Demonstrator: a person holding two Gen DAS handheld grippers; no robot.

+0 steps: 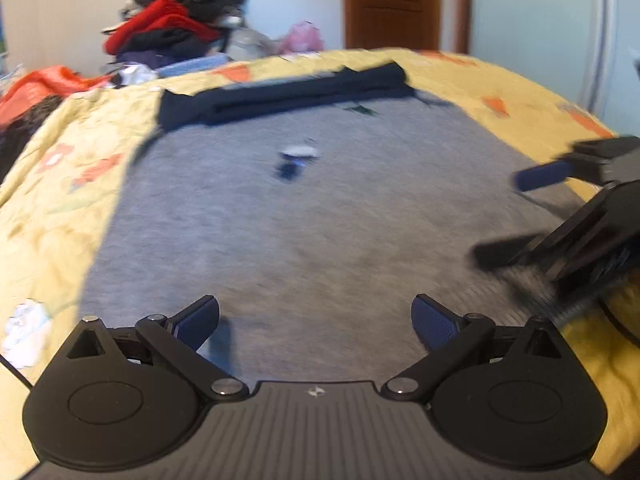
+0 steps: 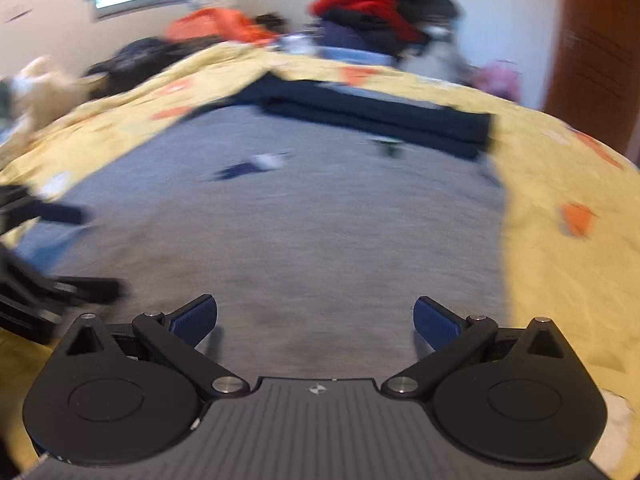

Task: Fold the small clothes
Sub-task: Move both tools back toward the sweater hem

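Observation:
A grey garment [image 1: 304, 216] lies spread flat on the yellow flowered bedspread [image 1: 52, 184]. It has a small print near its middle [image 1: 298, 156] and a dark navy folded band along its far edge [image 1: 288, 94]. My left gripper [image 1: 315, 320] is open and empty over the garment's near edge. My right gripper [image 1: 508, 216] shows at the right of the left wrist view, open, over the garment's right side. In the right wrist view the same garment [image 2: 304, 232] fills the middle, my right gripper [image 2: 315, 318] is open over it, and my left gripper [image 2: 86, 252] shows at the left edge.
A pile of red, black and purple clothes [image 1: 176, 20] is stacked beyond the bed's far left. Orange cloth [image 1: 36, 88] lies at the left. A brown door [image 1: 392, 4] stands behind the bed. A pink bag [image 1: 302, 38] sits near the wall.

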